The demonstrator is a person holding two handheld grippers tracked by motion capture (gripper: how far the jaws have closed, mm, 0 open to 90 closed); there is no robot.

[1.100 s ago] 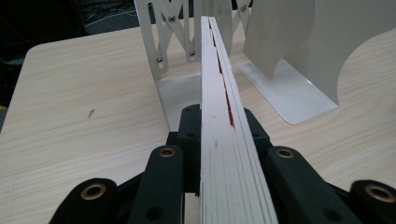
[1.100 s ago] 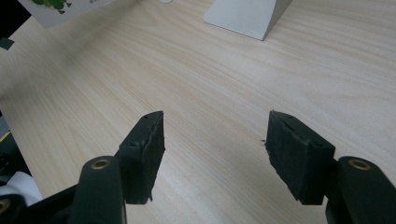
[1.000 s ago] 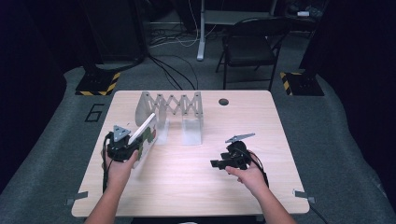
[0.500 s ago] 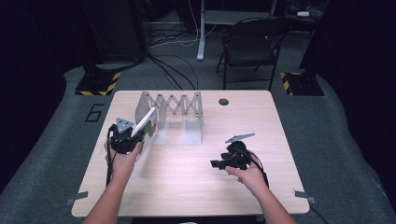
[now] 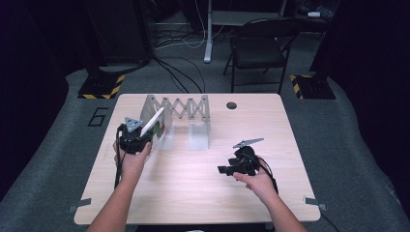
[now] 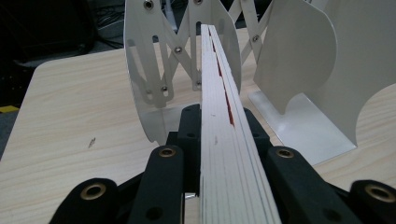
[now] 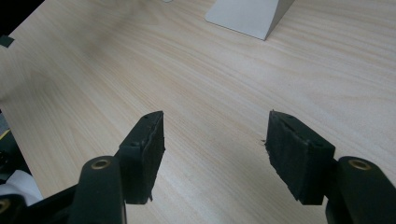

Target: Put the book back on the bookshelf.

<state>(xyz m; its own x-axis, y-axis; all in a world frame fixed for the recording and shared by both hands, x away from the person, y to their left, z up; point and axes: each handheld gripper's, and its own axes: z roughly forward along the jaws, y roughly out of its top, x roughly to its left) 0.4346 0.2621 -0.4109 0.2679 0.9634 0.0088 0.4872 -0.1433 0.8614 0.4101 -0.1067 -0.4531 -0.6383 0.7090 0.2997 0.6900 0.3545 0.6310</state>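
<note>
Clamping book (image 6: 229, 140), left gripper (image 5: 145, 133) fingers meet rack (image 6: 187, 70) (red page-gap seen close-up); right gripper (image 7: 215, 154) fingers spread, empty.

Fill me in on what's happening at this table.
A person works with a gripper in each hand. The left gripper is clamped on a thin white book, held edge-on and aimed at the white expandable rack at the back of the wooden table, close to its left-hand divider. The book is not yet set down in the rack. The right gripper hovers low over bare tabletop, jaws open with nothing between them.
</note>
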